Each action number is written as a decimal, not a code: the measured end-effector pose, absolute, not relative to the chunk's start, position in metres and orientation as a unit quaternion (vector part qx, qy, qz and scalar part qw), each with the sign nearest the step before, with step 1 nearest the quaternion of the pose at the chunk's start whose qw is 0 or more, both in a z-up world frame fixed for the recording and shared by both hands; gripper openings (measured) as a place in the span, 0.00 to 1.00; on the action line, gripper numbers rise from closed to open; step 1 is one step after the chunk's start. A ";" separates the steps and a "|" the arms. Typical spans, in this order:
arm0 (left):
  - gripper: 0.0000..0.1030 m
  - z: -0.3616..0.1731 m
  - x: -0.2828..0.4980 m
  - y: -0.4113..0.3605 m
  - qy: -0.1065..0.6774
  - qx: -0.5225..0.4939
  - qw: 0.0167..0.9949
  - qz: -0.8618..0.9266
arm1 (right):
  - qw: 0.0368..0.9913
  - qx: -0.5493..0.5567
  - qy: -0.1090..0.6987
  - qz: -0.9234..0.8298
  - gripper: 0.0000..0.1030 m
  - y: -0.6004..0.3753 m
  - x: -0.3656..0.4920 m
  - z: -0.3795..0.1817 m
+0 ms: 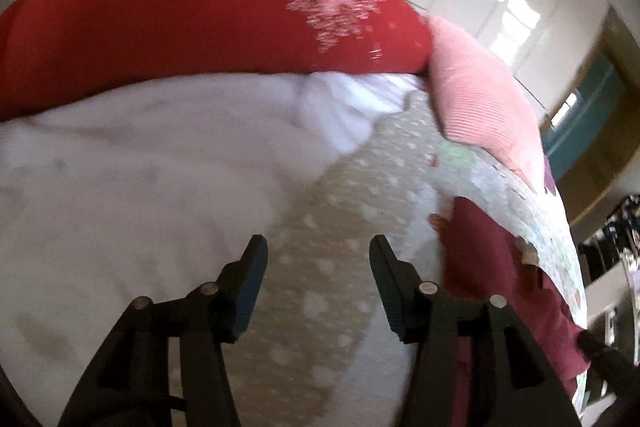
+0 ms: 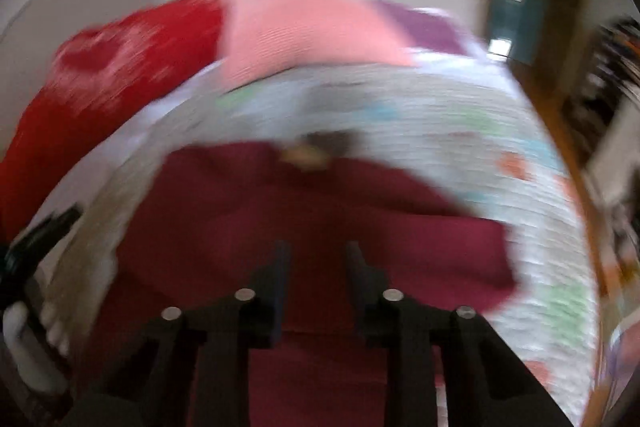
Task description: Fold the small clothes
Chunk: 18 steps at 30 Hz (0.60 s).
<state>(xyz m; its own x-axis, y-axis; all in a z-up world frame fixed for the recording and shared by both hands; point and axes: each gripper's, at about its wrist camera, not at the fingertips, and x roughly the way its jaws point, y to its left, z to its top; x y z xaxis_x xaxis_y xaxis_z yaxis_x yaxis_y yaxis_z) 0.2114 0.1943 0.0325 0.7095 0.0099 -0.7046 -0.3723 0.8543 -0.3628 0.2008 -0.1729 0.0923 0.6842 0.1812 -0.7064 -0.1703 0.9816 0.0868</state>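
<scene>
1. Our left gripper (image 1: pixel 318 247) hangs with its jaws apart over the dotted cloth (image 1: pixel 320 267), holding nothing.
2. Our right gripper (image 2: pixel 318 255) gapes above the maroon garment (image 2: pixel 320 211), which lies on the patterned bedspread (image 2: pixel 500 155).
3. Risk: views are blurred; pinching now may catch the bedspread too.

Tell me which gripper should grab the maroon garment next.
Right, probably. The right gripper hangs directly over the maroon garment with its fingers apart, cloth visible between them. The left gripper, also open, sits over the dotted beige cloth, with the maroon garment off to its right.
</scene>
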 end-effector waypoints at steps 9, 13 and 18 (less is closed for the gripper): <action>0.50 0.029 0.210 0.212 0.372 -0.251 0.887 0.105 | 0.882 -0.093 0.435 0.157 0.09 0.007 0.262 0.034; 0.50 0.033 0.209 0.200 0.370 -0.225 0.897 0.087 | 0.882 -0.119 0.421 0.173 0.05 0.025 0.258 0.045; 0.54 0.035 0.199 0.170 0.376 -0.184 0.907 0.037 | 0.903 -0.052 0.399 0.149 0.41 -0.044 0.195 0.060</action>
